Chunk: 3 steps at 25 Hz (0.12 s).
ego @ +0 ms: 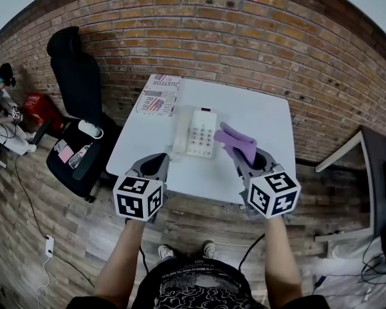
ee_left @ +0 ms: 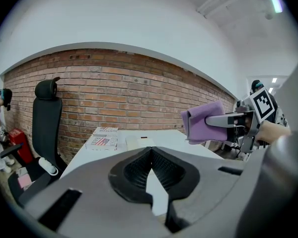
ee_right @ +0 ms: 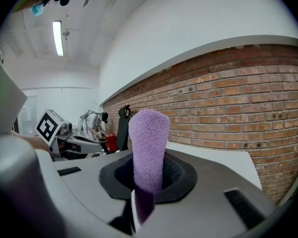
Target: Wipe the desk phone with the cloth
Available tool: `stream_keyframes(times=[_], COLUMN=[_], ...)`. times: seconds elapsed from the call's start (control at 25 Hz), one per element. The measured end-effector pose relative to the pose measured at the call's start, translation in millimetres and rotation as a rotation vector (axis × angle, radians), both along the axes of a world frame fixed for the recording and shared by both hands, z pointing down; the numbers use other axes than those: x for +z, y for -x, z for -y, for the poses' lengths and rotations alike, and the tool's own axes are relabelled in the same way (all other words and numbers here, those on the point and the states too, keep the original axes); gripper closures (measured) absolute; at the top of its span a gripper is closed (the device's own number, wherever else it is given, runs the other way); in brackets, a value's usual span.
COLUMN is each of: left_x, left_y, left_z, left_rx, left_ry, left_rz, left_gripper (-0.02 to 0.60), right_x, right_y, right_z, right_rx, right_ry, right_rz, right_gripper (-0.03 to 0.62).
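The white rectangular table [ego: 264, 127] lies ahead of both grippers. On it, ahead of and between them, sits the white push-button desk phone [ego: 196, 132], handset on its cradle, on the left gripper's side. The right gripper [ego: 244, 159] is clamped on a folded purple terry cloth [ego: 237, 141], which sticks up out of its jaws and hangs in the air just right of the phone, apparently not touching it. The left gripper [ego: 153, 166] hovers at the table's near edge, short of the phone, jaws closed together with nothing between them.

Judging from this, wiping has not begun: the cloth is picked up and being carried in. The next move calls for tipping the right gripper down and leftward so the cloth's free end meets the keypad. The left could steady the phone.

Beyond the grippers runs a red brick wall [ego: 244, 37]. A black office chair [ego: 77, 76] stands left of the left gripper. A flat printed cardboard box [ego: 159, 95] lies at the far left corner of the table, just beside the phone. Nothing blocks the path.
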<state>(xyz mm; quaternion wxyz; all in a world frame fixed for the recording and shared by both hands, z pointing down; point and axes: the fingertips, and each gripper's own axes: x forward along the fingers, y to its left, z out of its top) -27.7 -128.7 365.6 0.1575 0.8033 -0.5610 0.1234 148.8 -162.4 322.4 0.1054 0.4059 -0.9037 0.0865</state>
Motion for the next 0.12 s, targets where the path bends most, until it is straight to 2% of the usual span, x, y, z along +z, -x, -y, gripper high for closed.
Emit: stream_keyframes(times=[0.12], left_x=[-0.4], left_y=[-0.7], left_z=[-0.5], left_rx=[-0.003], left_ry=[0.0], left_rz=[-0.001], left_gripper=[0.575], right_x=[-1.2], right_y=[-0.8], right_z=[-0.5], right_rx=[-0.002], right_ry=[-0.002], right_rz=[0.001], right_gripper=[0.551])
